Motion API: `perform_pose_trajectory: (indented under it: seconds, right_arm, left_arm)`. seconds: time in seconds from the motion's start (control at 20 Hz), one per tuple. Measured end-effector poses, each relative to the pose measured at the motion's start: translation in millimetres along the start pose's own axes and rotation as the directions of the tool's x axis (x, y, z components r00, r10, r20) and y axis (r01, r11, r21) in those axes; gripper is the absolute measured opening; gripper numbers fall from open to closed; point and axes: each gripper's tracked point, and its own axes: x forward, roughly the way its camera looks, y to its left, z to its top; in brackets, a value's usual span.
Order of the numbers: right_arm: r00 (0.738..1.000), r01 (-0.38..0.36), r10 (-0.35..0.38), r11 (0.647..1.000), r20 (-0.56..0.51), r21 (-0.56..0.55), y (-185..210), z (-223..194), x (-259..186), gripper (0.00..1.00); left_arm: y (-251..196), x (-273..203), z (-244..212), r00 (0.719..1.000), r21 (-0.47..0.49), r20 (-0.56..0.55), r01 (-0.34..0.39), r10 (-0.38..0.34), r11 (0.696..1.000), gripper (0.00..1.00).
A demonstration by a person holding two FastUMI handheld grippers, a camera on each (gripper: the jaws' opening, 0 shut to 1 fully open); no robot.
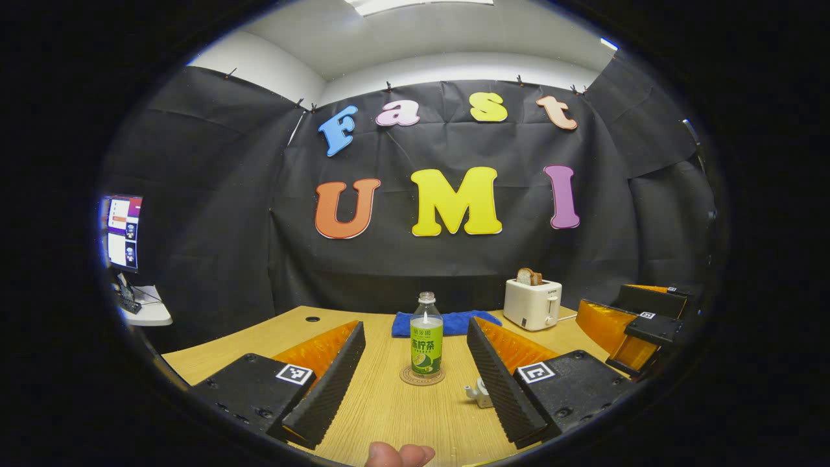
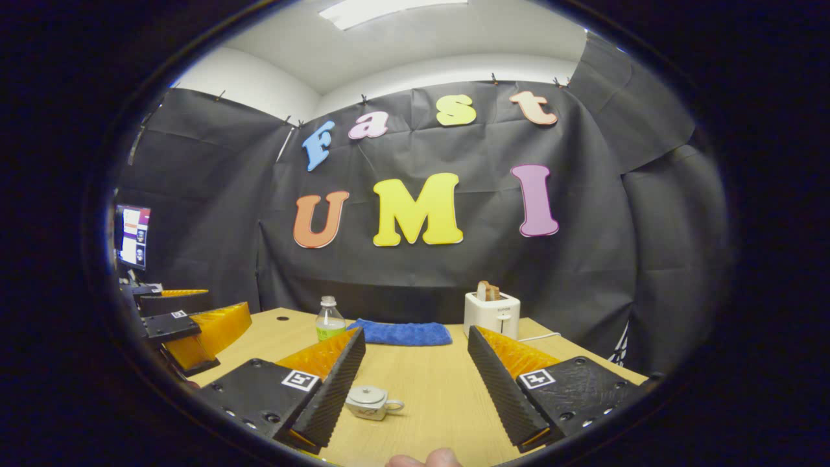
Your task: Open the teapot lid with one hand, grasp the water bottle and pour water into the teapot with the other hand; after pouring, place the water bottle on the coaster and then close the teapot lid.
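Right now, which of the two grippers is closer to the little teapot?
The right gripper: the teapot sits on the table just ahead between its open jaws, near one of them. The left gripper faces the water bottle, teapot off to its side.

From my left gripper view: water bottle point(image 1: 426, 336) stands upright on the coaster point(image 1: 422, 377), centred between my spread fingers on the table point(image 1: 402, 415). Folded cloth point(image 1: 445, 322) lies just behind the bottle. Toaster point(image 1: 532, 303) sits right of the cloth, bread point(image 1: 529, 277) standing in its slot. Teapot point(image 1: 478, 392) near side, right of the coaster, partly hidden by my right finger. Other gripper point(image 1: 632, 324) far right.

From my right gripper view: teapot point(image 2: 371, 402) sits nearest, lid on; bottle point(image 2: 330, 319) behind it to the left, cloth point(image 2: 402, 333) between bottle and toaster point(image 2: 491, 313). Monitor point(image 2: 133, 236) off the table's left.
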Motion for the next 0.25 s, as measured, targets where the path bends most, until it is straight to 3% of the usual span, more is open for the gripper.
perform_pose_trajectory:
  seconds: [0.25]
  right_arm:
    - [1.0, -0.024, 0.024, 1.0, -0.005, 0.003, 10.3, -2.4, 0.8, 0.95]
  left_arm:
    - [0.5, 1.4, -4.6, 1.0, 0.007, -0.016, 0.002, -0.002, 1.0, 0.98]
